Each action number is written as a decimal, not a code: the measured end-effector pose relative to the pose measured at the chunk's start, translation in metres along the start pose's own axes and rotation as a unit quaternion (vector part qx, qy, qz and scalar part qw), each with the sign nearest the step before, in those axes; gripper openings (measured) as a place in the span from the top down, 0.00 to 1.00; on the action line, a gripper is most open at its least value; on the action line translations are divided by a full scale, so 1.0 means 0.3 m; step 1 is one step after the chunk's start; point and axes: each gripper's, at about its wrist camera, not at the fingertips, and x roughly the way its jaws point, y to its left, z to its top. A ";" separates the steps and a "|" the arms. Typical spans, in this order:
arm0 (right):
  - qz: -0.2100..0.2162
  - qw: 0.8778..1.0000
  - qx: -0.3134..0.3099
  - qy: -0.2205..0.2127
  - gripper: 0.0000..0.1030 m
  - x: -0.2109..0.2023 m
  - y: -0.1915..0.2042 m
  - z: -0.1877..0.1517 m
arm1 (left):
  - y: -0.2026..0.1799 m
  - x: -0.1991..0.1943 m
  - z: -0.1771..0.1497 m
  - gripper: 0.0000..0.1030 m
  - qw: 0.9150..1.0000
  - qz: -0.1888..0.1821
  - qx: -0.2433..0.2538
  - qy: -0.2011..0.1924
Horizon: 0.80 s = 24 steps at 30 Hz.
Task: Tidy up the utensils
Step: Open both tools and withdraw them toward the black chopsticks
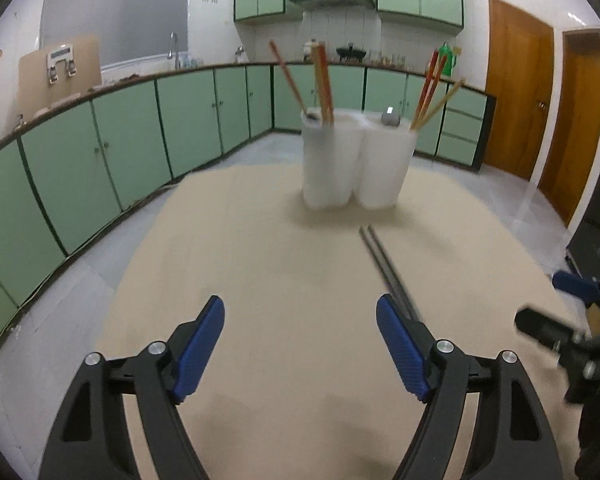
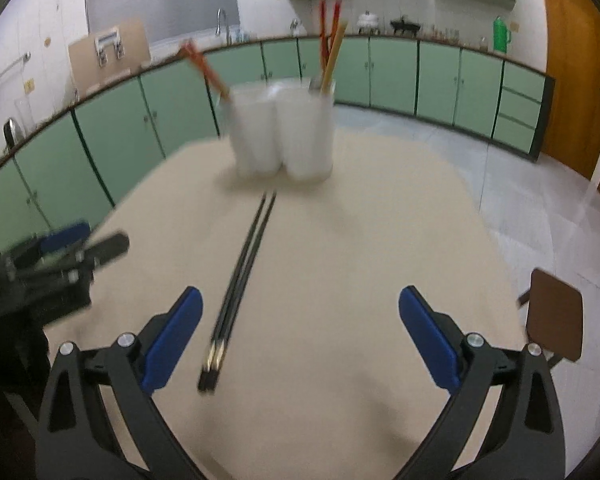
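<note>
Black chopsticks (image 2: 242,276) waiting mid-tabletop, both claws released and empty.

Going left to right: left gripper (image 1: 300,344) spread wide over the near part of the tabletop (image 1: 260,248), holding nothing; chopsticks lying side by side just right of it, tips toward the white holder (image 2: 284,132) near the far edge. Right gripper (image 2: 300,336) also wide apart, with the thick ends just inside its left finger (image 2: 172,336). Probably best to centre over the pair, pinch both sticks together, lift level, then tilt upright above a compartment free of the red and bamboo sticks. Beige, bare surface; kitchen with green cabinets (image 1: 100,152), wooden doors (image 1: 516,100) at right.
</note>
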 end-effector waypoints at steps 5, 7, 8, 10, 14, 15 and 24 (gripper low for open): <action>-0.007 0.999 -0.006 0.033 0.08 0.041 0.042 -0.112 | 0.027 0.011 -0.072 0.25 1.000 0.010 0.001 0.021; -0.004 0.999 -0.007 0.044 0.09 0.055 0.057 -0.136 | 0.037 0.015 -0.092 0.25 1.000 0.015 -0.001 0.027; -0.002 0.999 -0.007 0.046 0.11 0.057 0.061 -0.145 | 0.043 0.015 -0.101 0.25 0.999 0.016 -0.002 0.030; 0.003 0.998 -0.012 0.054 0.22 0.068 0.080 -0.154 | 0.051 0.012 -0.108 0.25 0.999 0.018 -0.003 0.034; 0.005 0.998 -0.016 0.062 0.29 0.086 0.103 -0.148 | 0.061 0.008 -0.120 0.24 0.999 0.020 -0.004 0.037; 0.006 0.998 -0.017 0.066 0.30 0.092 0.108 -0.146 | 0.061 0.007 -0.121 0.23 0.999 0.020 -0.004 0.037; -0.010 0.998 -0.022 0.066 0.34 0.086 0.104 -0.146 | 0.055 -0.001 -0.124 0.22 0.999 0.017 -0.001 0.036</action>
